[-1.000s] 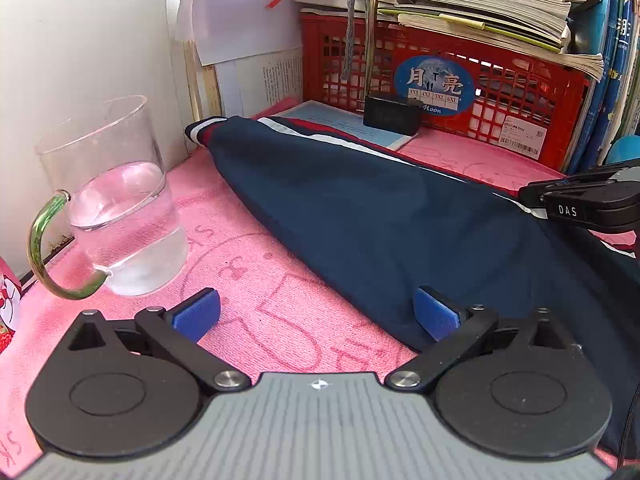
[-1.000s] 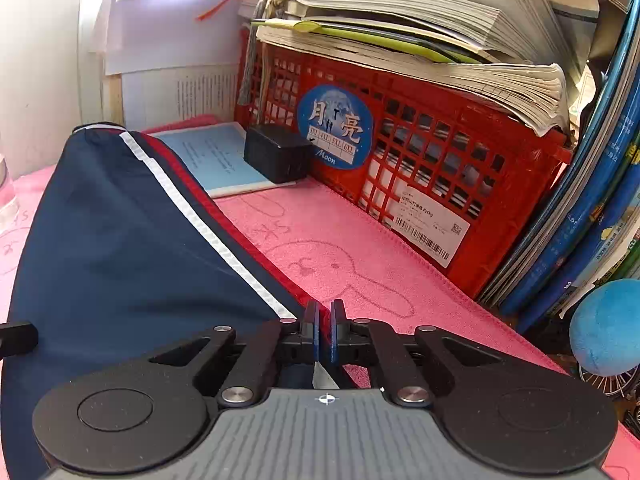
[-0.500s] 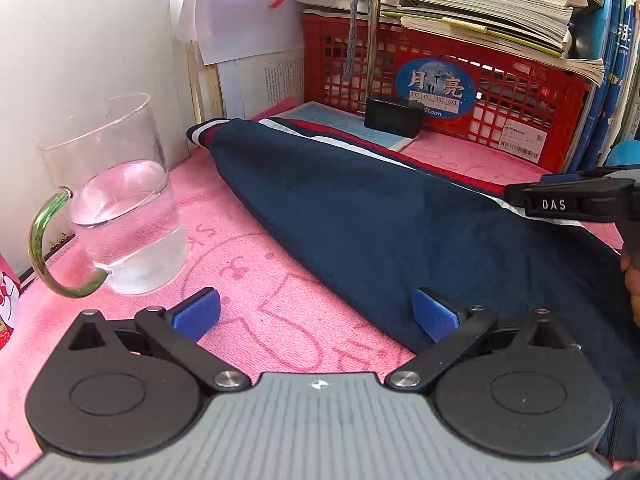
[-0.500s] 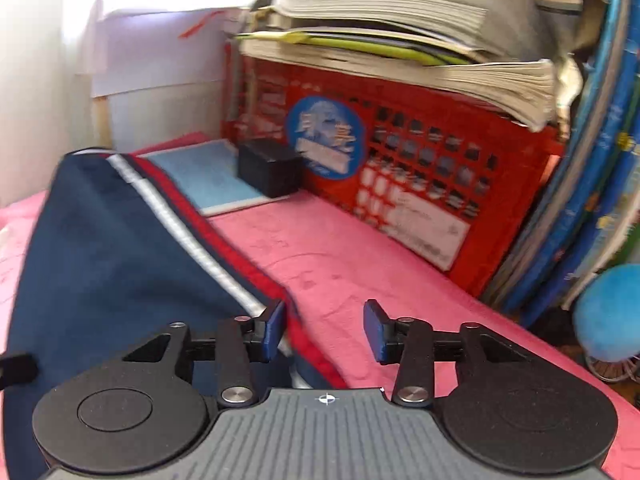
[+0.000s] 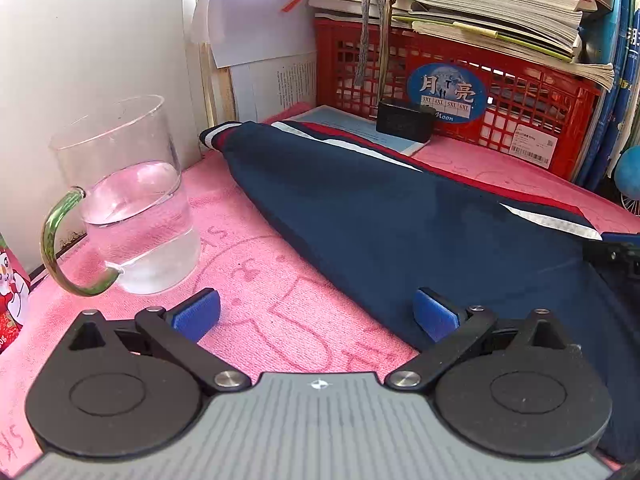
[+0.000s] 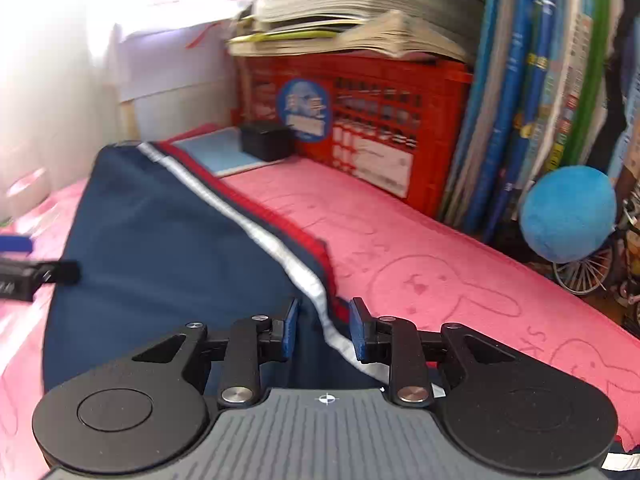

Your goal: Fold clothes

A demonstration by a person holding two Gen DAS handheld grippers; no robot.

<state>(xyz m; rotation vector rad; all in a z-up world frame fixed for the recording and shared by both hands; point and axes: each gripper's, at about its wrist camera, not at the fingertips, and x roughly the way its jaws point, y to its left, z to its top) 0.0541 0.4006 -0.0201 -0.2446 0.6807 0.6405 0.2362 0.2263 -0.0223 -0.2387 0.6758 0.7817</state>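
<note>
A navy garment point(image 5: 400, 220) with a white and red stripe along its far edge lies flat across the pink towel point(image 5: 260, 280). My left gripper point(image 5: 316, 310) stands wide open at the garment's near edge; its right pad rests by the navy cloth and its left pad is over bare towel. My right gripper point(image 6: 325, 322) sits at the striped edge point(image 6: 280, 248). Its jaws are closing, with the white stripe and red trim between them, and the pads do not press on the cloth.
A glass mug point(image 5: 132, 216) half full of water stands close to the left of my left gripper. A red crate point(image 5: 460, 92) under stacked books, a black box point(image 5: 404, 122) and upright blue books line the back. A blue ball point(image 6: 568, 212) is at the right.
My right gripper let go of the striped edge, opened, slid right along it, and its jaws now stand narrower than half a second ago. The left gripper has not moved.
</note>
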